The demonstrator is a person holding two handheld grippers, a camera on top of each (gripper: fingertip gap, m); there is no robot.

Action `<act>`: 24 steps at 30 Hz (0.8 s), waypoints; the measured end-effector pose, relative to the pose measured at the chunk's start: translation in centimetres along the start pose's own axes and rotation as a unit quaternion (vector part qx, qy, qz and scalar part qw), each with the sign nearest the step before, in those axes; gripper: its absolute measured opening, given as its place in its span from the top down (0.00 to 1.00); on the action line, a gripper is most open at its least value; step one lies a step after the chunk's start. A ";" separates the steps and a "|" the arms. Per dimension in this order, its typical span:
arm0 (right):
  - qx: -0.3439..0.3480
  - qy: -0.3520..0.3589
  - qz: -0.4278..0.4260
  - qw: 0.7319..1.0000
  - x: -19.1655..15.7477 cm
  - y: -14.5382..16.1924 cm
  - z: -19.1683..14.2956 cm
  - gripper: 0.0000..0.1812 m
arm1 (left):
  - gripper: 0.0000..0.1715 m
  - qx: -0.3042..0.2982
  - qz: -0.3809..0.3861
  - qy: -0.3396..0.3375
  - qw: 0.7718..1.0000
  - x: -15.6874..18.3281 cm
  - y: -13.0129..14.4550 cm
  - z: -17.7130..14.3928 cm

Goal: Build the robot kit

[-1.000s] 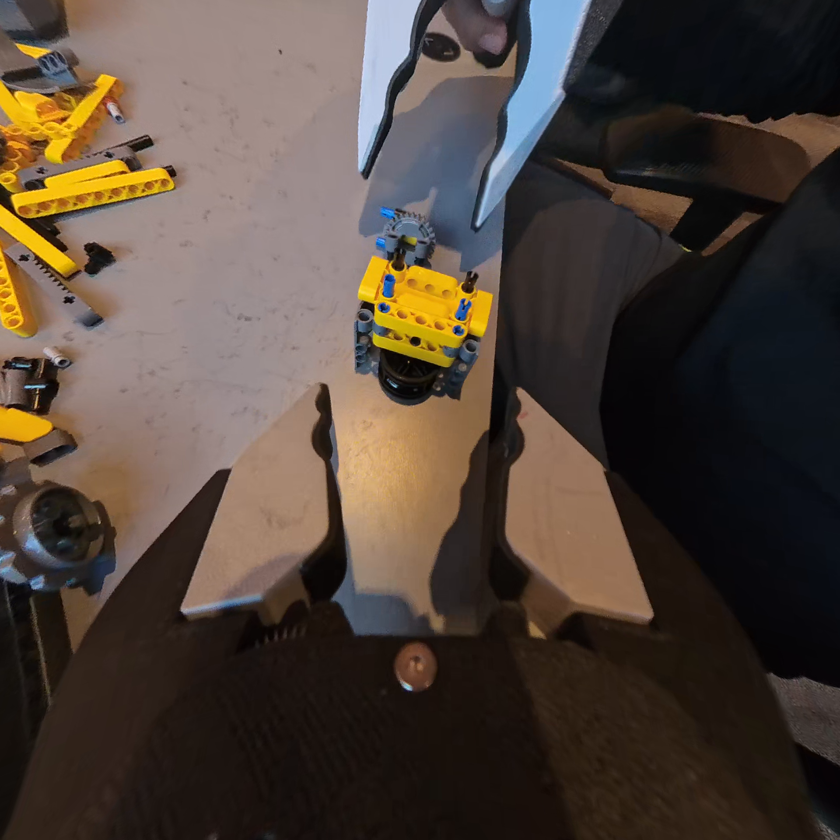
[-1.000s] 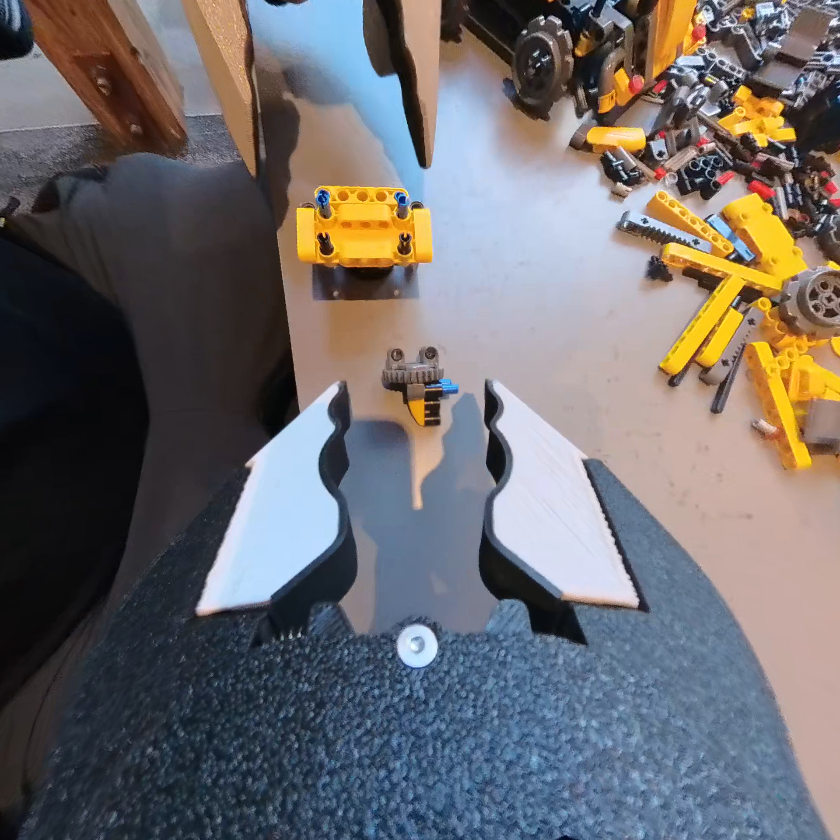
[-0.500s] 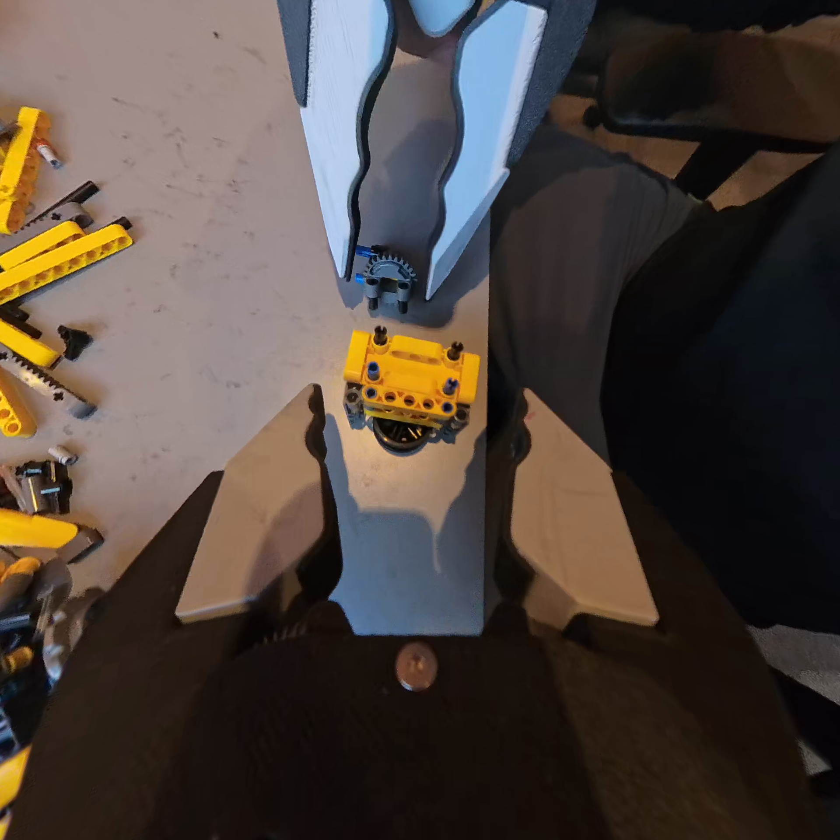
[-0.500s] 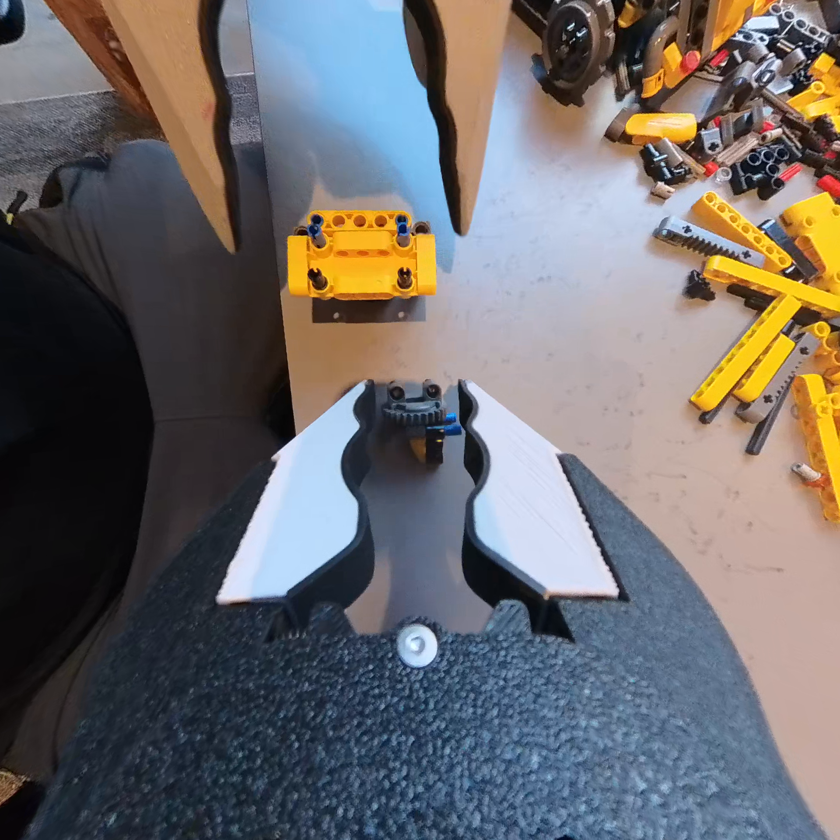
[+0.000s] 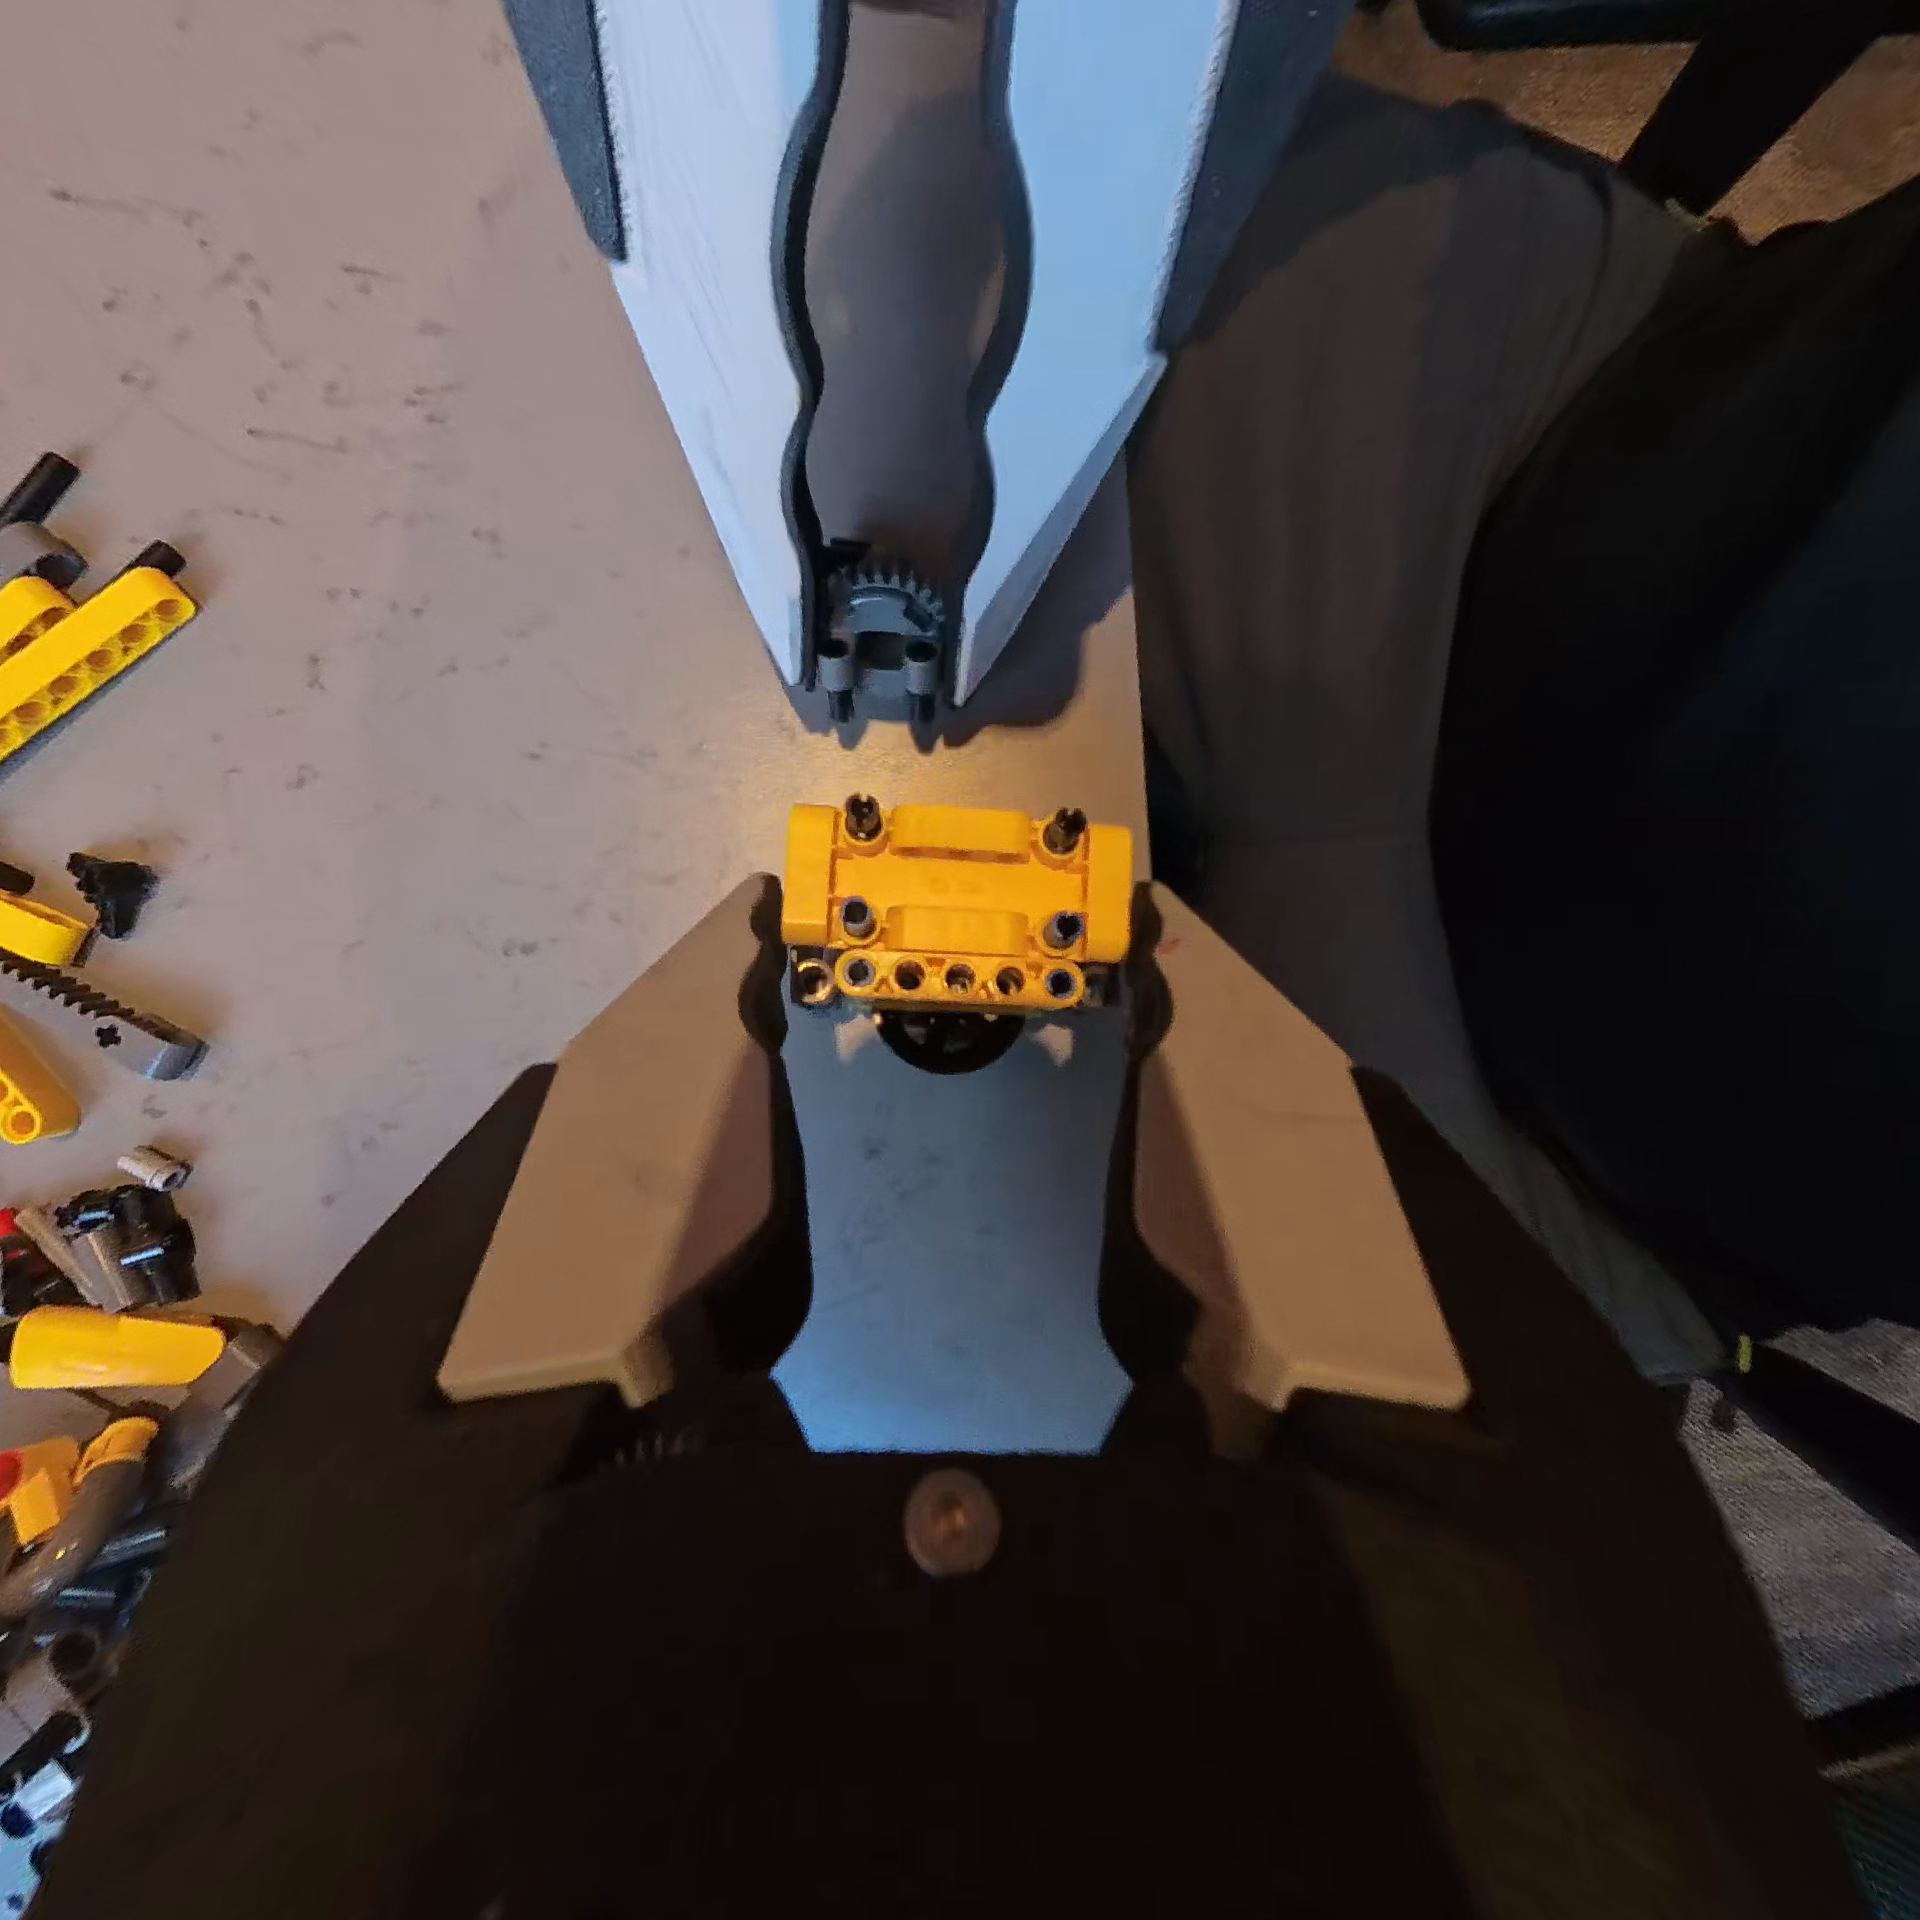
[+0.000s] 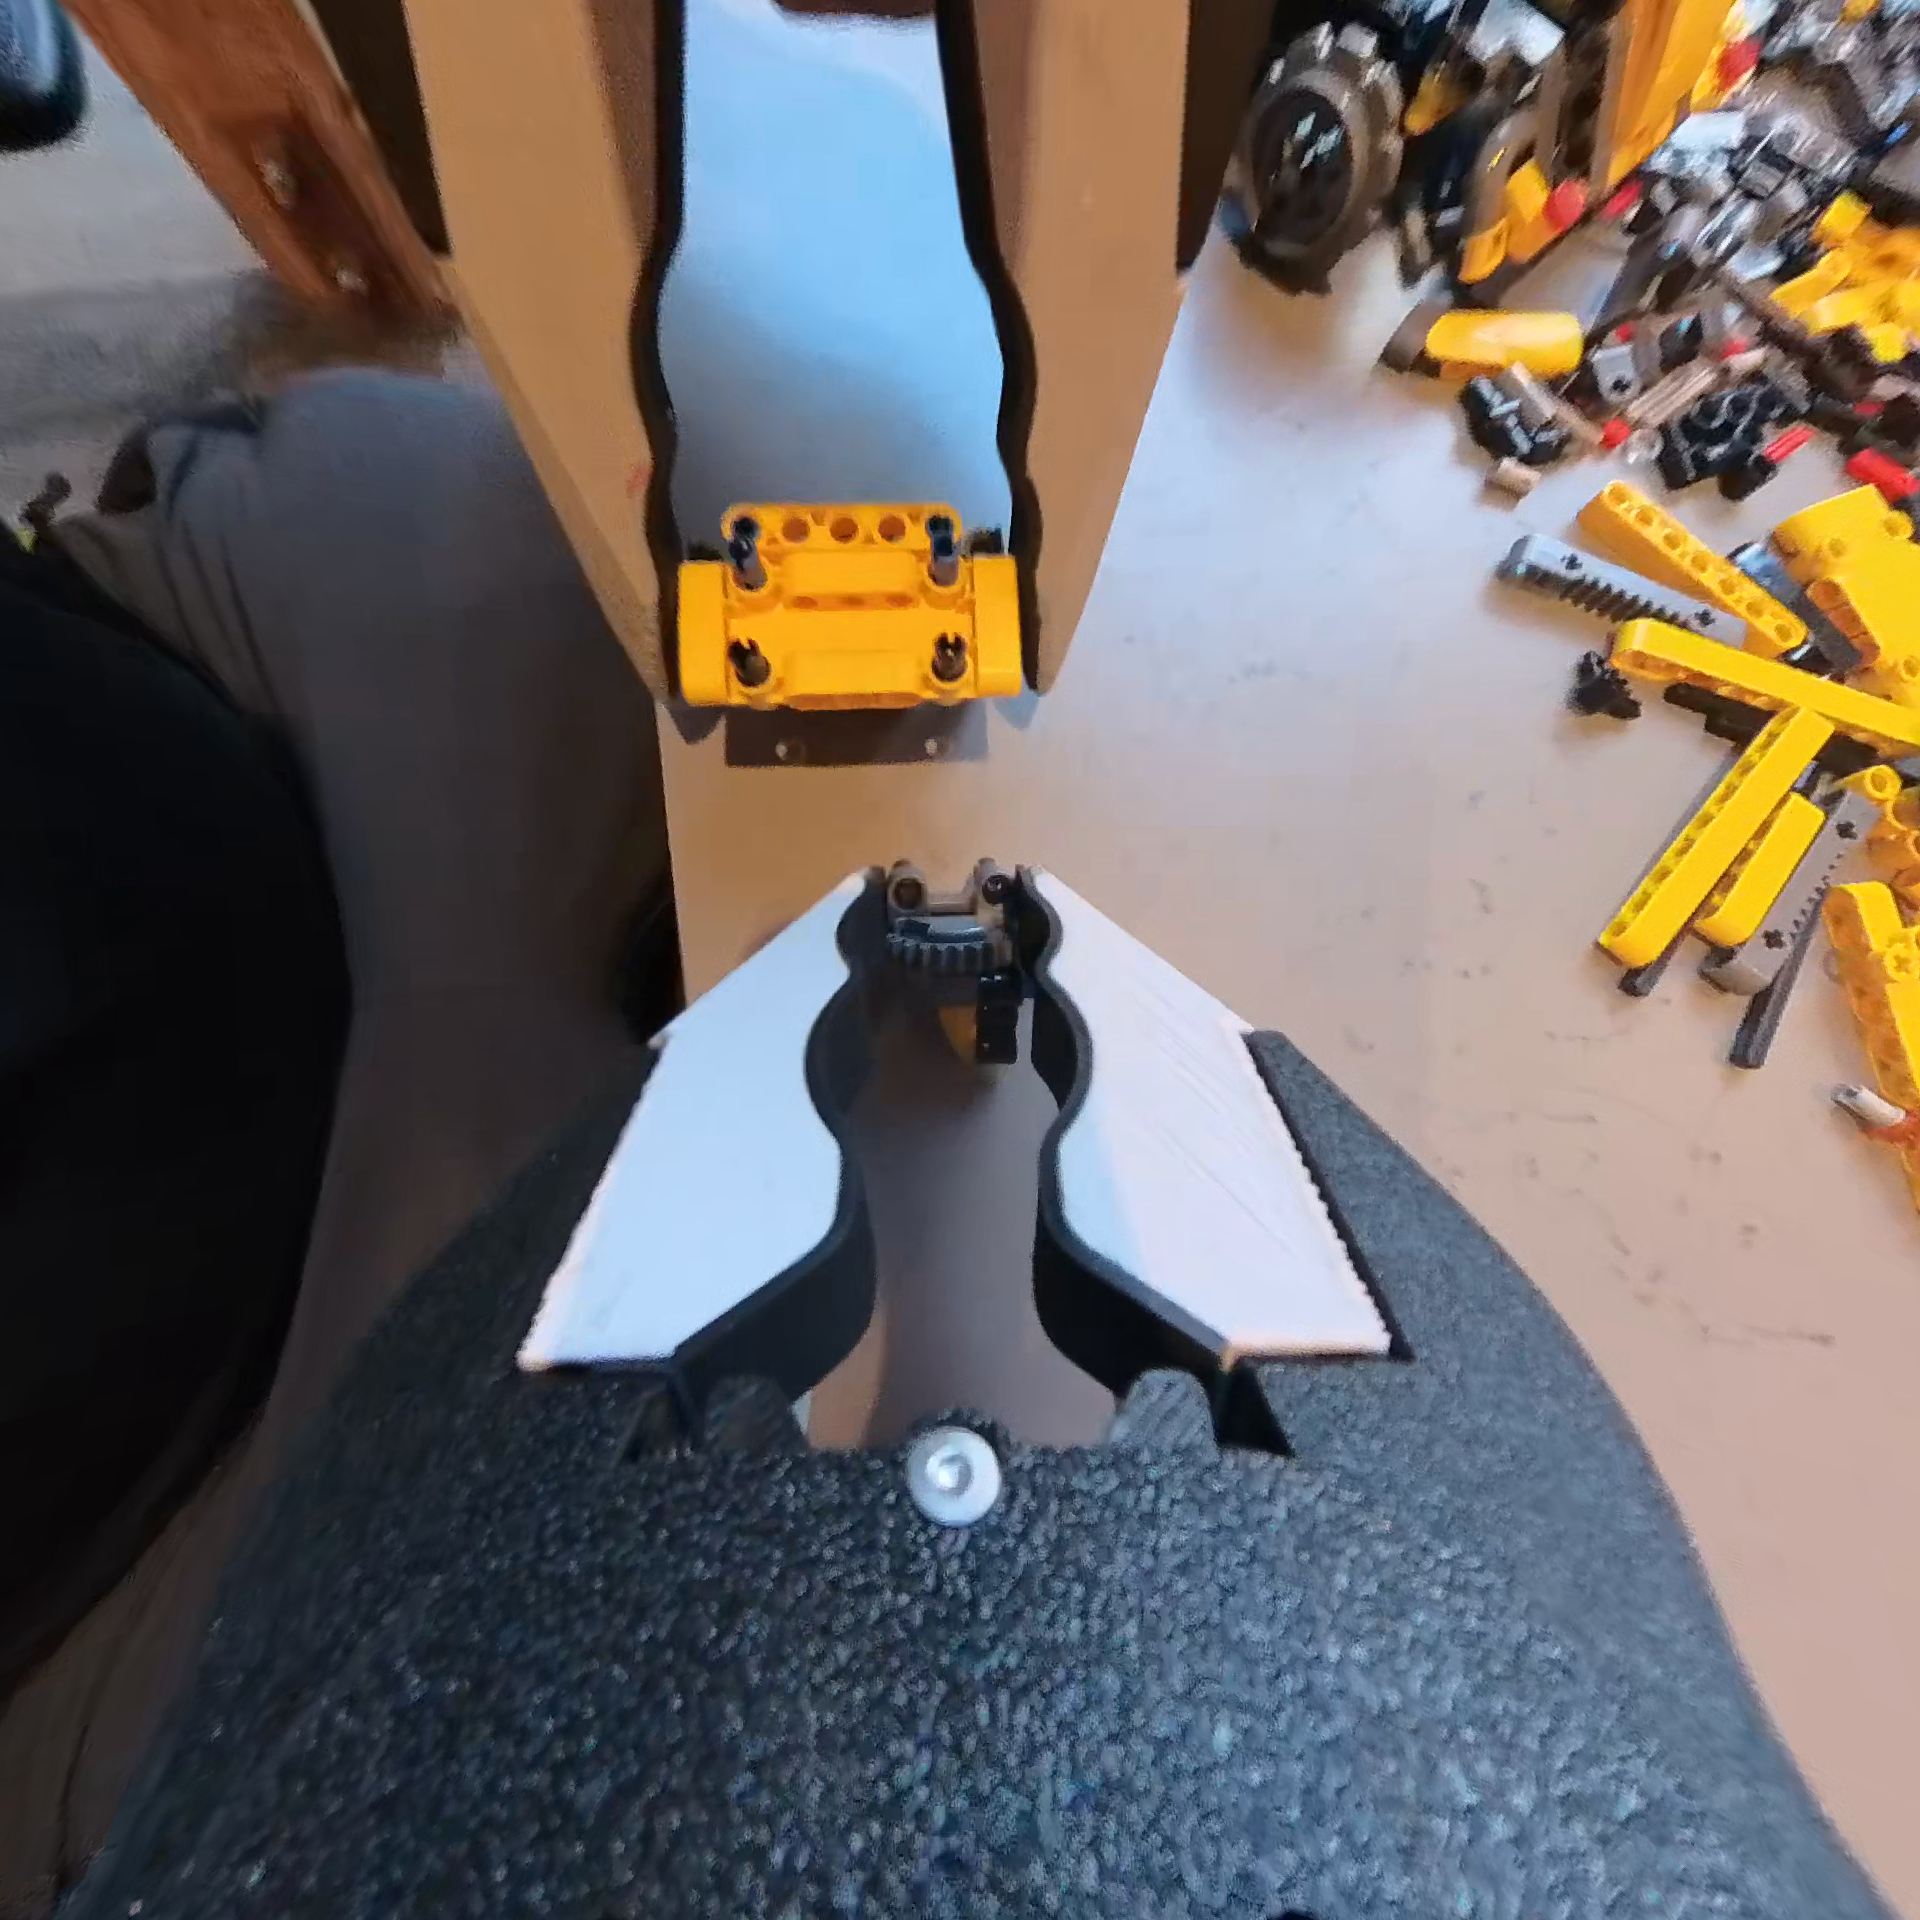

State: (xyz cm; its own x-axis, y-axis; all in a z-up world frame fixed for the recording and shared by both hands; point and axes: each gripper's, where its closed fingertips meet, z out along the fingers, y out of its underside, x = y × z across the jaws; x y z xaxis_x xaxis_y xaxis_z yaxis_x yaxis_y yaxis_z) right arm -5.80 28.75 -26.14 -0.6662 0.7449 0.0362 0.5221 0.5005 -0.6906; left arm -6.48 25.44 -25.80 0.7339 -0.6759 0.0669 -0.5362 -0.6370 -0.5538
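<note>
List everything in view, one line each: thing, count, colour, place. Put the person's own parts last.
yellow block assembly: one, yellow with dark pins, near the table edge, between the left hand-held gripper's fingertips.
gear assembly: one, grey and black, between the right hand-held gripper's fingertips.
loose building pieces: many, mostly yellow, grey and black, spread beside the grippers.
toothed rack piece: one, grey, among the loose pieces.
wheeled model: one, yellow and dark, far corner in the right wrist view.
table: one, pale beige.
wooden leg: one, brown, beyond the table edge.
person's lap: grey trousers, beside the table edge.
left hand-held gripper: tan fingers.
right hand-held gripper: white fingers.
</note>
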 end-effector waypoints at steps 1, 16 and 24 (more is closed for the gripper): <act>0.018 0.000 0.006 1.000 -0.2 -0.4 -0.1 0.87 | 0.62 0.004 -0.002 0.000 1.000 0.0 0.0 0.0; 0.266 0.003 0.065 0.962 -1.4 -6.5 -2.2 0.87 | 0.62 0.223 -0.022 -0.008 0.975 0.3 -1.5 -2.5; 0.274 0.018 0.028 0.961 -1.8 -7.5 -1.7 0.87 | 0.63 0.269 -0.040 0.002 0.962 0.7 -1.1 -2.9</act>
State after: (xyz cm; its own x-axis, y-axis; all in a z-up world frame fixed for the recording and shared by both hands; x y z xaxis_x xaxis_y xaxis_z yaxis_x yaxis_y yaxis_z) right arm -7.60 24.44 -19.83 -0.6212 0.7836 0.0058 0.1909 0.1586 -0.9687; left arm -6.61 24.53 -22.72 0.7622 -0.6344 0.1290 -0.1838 -0.4031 -0.8965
